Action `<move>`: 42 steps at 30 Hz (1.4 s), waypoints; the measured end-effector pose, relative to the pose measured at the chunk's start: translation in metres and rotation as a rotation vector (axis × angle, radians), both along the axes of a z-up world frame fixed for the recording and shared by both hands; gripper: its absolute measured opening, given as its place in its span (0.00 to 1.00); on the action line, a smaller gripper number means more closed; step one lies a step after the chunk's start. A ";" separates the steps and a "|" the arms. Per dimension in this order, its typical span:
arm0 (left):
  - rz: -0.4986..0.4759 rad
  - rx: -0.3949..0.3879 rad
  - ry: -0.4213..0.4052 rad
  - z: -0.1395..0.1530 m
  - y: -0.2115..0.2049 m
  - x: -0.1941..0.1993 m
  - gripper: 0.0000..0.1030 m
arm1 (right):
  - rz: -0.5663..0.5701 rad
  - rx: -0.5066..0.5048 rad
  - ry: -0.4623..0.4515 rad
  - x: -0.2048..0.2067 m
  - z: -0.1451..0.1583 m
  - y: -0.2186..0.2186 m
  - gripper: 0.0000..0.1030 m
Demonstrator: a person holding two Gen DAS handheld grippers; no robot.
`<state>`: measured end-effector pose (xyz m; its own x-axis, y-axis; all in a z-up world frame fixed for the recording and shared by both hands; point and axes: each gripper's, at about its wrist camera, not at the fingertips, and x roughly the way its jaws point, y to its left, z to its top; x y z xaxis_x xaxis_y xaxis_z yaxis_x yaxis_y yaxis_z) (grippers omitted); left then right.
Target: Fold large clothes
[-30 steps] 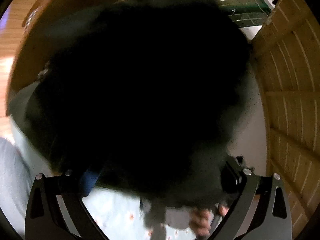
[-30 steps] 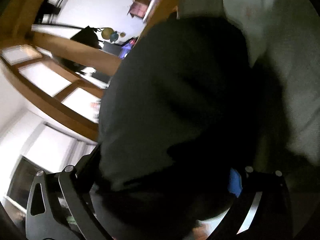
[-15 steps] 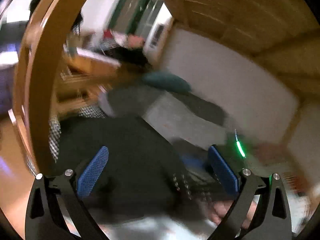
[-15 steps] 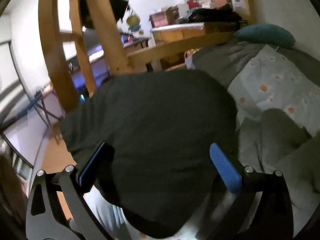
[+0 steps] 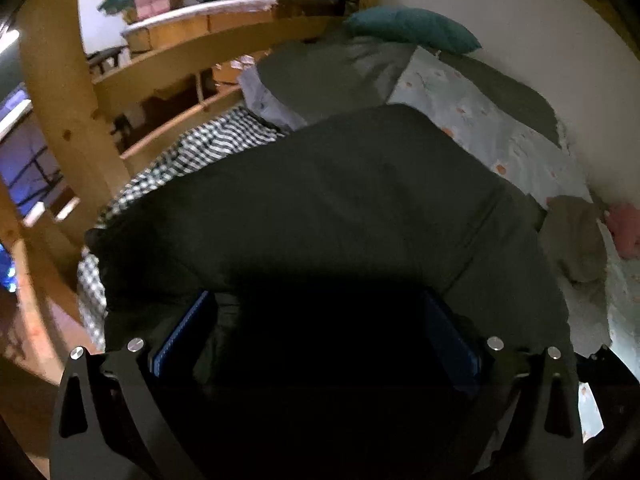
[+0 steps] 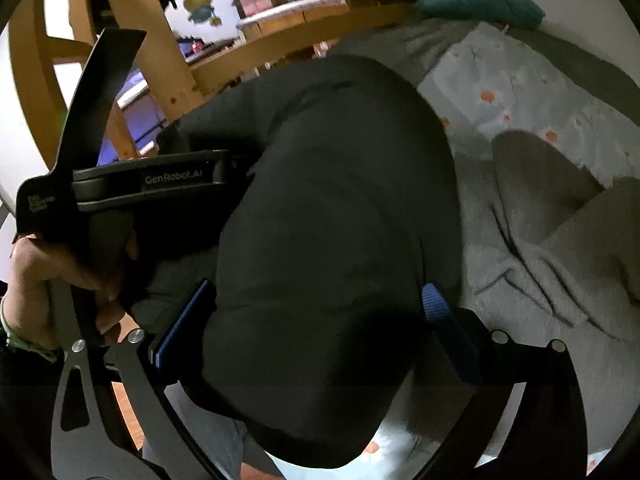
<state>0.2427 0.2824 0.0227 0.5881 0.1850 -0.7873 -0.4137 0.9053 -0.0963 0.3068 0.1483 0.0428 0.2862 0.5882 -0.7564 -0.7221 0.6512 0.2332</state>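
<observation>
Garment [image 5: 344, 200], dark green, bunched on bed [image 5: 500, 128].

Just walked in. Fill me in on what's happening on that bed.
A person is folding a large dark garment on the bed, one two-finger tool in each hand. The left tool and right tool both have their jaws spread wide, with dark cloth bunched between the blue pads. The garment lies heaped over a checked cloth and the flowered sheet. A teal pillow sits at the far end.

Both wrist cameras look closely down over the dark garment [image 5: 340, 208], sharing the teal pillow [image 6: 480, 6] at one o'clock.
</observation>
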 end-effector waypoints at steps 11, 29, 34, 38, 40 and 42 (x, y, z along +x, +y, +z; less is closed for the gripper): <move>0.085 0.033 -0.129 0.007 -0.029 -0.037 0.96 | -0.083 0.116 0.015 -0.022 0.013 -0.027 0.98; -0.040 0.063 0.053 0.044 -0.134 -0.102 0.96 | -0.199 -0.010 -0.065 -0.091 0.050 -0.110 0.98; -0.050 0.087 0.080 0.040 -0.145 -0.122 0.96 | -0.203 -0.049 -0.089 -0.100 0.046 -0.118 0.97; -0.049 0.089 0.081 0.040 -0.149 -0.139 0.96 | -0.198 -0.059 -0.099 -0.105 0.047 -0.122 0.97; -0.047 0.091 0.079 0.040 -0.150 -0.145 0.96 | -0.193 -0.061 -0.111 -0.109 0.050 -0.123 0.97; -0.043 0.095 0.079 0.040 -0.150 -0.151 0.96 | -0.190 -0.058 -0.115 -0.113 0.051 -0.123 0.97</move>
